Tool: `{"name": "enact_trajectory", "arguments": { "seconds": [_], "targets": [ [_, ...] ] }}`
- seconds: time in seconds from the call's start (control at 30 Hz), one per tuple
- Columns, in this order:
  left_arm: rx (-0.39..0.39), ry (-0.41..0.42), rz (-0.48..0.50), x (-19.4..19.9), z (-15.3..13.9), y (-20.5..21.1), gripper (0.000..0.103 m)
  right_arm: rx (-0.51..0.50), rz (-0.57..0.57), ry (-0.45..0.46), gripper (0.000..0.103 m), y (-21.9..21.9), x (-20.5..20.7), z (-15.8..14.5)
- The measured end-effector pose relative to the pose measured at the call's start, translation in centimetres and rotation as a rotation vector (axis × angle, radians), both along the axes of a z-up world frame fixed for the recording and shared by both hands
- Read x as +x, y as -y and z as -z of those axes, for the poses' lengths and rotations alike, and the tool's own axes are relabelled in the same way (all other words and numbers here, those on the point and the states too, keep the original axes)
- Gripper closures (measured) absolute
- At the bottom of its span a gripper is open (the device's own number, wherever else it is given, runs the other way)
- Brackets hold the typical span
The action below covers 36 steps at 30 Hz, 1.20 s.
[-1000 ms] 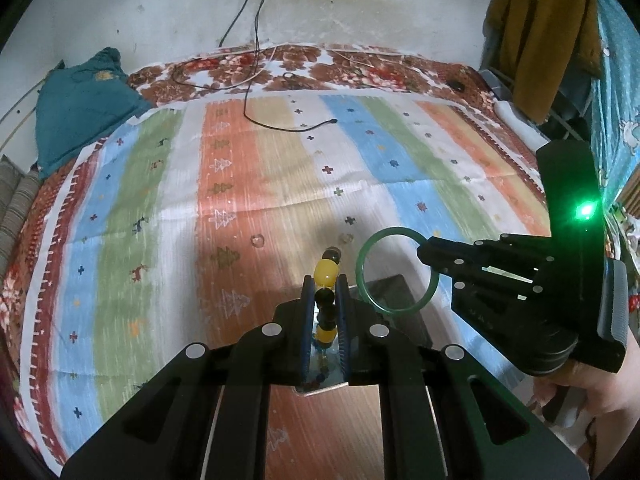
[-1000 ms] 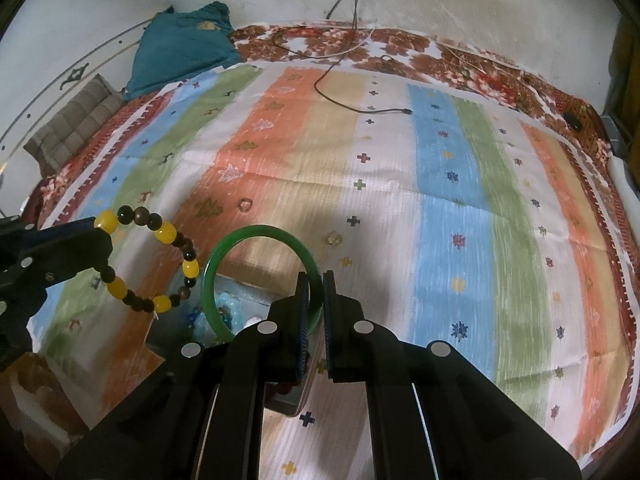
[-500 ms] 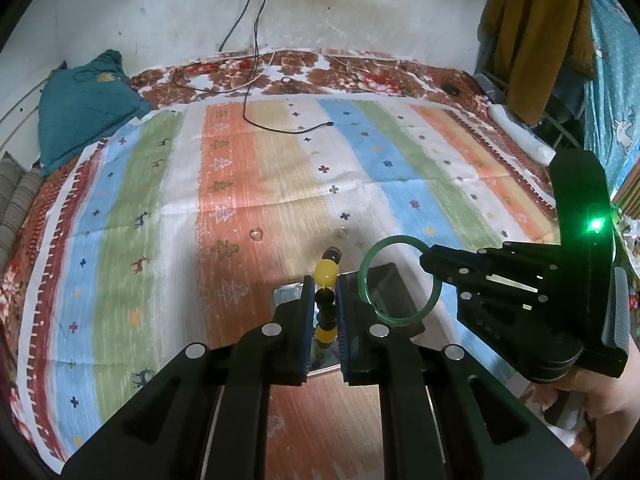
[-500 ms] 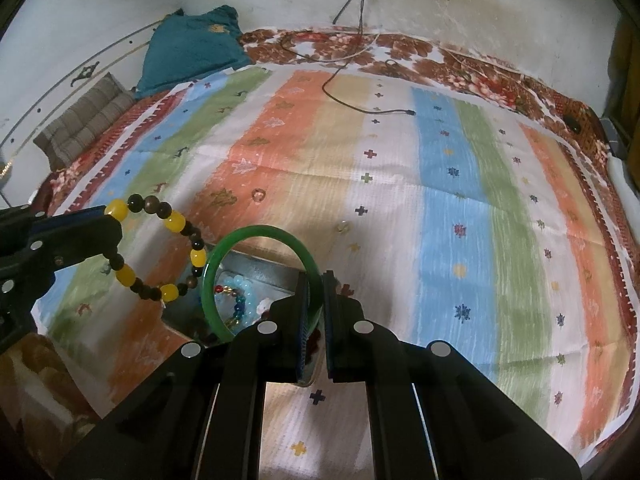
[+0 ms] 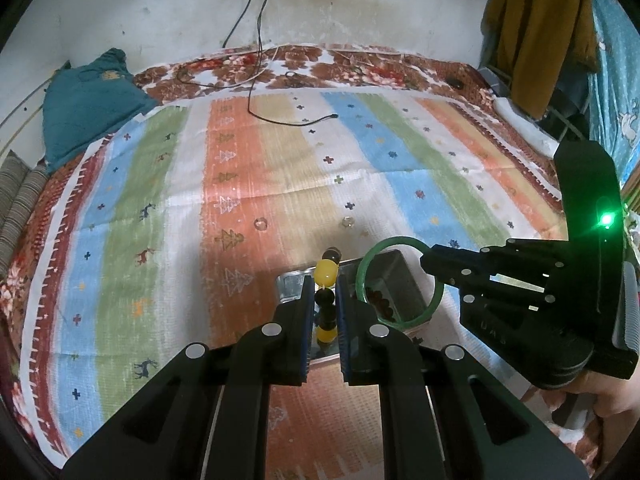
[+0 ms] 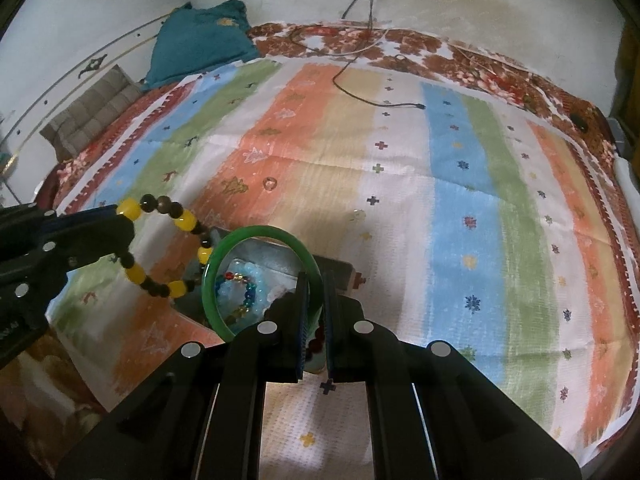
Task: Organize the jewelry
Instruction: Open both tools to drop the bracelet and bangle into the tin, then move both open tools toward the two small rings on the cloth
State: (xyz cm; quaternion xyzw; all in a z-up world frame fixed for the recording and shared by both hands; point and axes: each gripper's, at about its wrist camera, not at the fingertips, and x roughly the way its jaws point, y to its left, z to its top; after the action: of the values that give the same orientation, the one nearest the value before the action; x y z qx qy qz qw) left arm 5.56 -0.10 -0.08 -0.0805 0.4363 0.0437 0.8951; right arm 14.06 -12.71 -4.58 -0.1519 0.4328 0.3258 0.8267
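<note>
Both bracelets, jaw-gripped, seemingly nearer box (image 6: 280,256).

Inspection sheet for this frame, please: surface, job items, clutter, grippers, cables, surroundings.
Surface: striped bedspread over a floral sheet.
Job's things: beaded bracelet with yellow and dark beads; green bangle; metal box on the bedspread, holding beaded jewelry.
Clutter: two small clear rings lying on the bedspread beyond the box.
Grippers: left gripper shut on the beaded bracelet; right gripper shut on the green bangle; both held over the box.
Cables: black cable running from a wall plug onto the bedspread, its end loose.
Surroundings: teal cushion, hanging brown garment, stained wall.
</note>
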Motion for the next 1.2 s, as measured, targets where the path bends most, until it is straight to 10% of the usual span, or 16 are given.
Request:
{"name": "enact_trajectory", "arguments": {
  "seconds": [0.27, 1.2],
  "targets": [
    [0.017, -0.018, -0.034, 0.2, 0.3, -0.6, 0.080, 0.006, 0.061, -0.028, 0.072, 0.8, 1.0, 0.1],
    [0.012, -0.114, -0.115, 4.4, 2.5, -4.0, 0.046, 0.008, 0.102, -0.059, 0.052, -0.1, 3.5, 0.2]
  ]
}}
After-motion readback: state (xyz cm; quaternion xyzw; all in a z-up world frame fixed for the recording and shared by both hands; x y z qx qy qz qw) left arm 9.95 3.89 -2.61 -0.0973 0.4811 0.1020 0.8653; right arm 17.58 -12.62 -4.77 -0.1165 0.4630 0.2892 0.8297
